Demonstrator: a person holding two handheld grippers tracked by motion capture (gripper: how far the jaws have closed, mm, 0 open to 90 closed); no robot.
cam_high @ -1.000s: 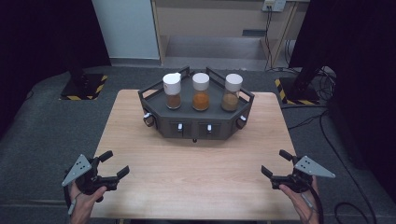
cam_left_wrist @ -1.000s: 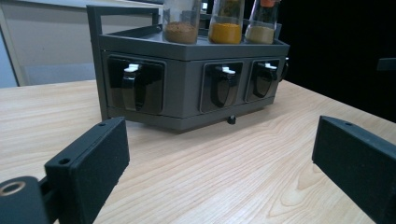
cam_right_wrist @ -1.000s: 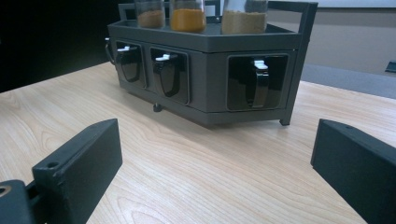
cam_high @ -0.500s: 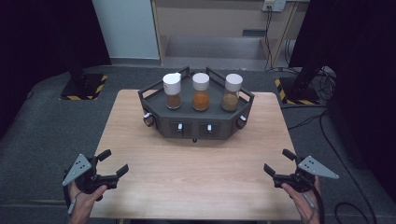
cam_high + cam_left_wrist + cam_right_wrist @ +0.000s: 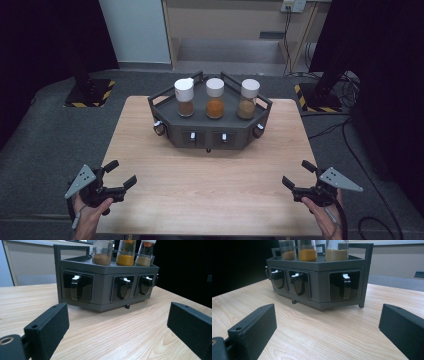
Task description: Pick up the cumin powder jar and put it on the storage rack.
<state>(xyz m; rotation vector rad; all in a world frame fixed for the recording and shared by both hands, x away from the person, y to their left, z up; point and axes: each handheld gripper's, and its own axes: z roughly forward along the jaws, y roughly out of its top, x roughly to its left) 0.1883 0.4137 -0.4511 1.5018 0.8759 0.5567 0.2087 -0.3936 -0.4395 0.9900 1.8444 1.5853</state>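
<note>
Both grippers idle at the near edge of the surface (image 5: 210,175), barely shifted from a second ago; right gripper (image 5: 299,176) drifted slightly nearer. Left gripper (image 5: 120,174) jaws spread, right jaws spread, nothing held. Spice rack (image 5: 210,127) sits far centre, three jars (image 5: 215,97) on top, well apart from both. Probably pre-approach; no reach yet.

So the dark grey rack (image 5: 210,131) is sitting upright toward the far side of the desk, angled faces showing little drawers with white-tipped handles. Three clear jars with white lids are standing in a row on top: brown spice jar (image 5: 184,97), orange spice jar (image 5: 215,98), tan spice jar (image 5: 248,98).
</note>
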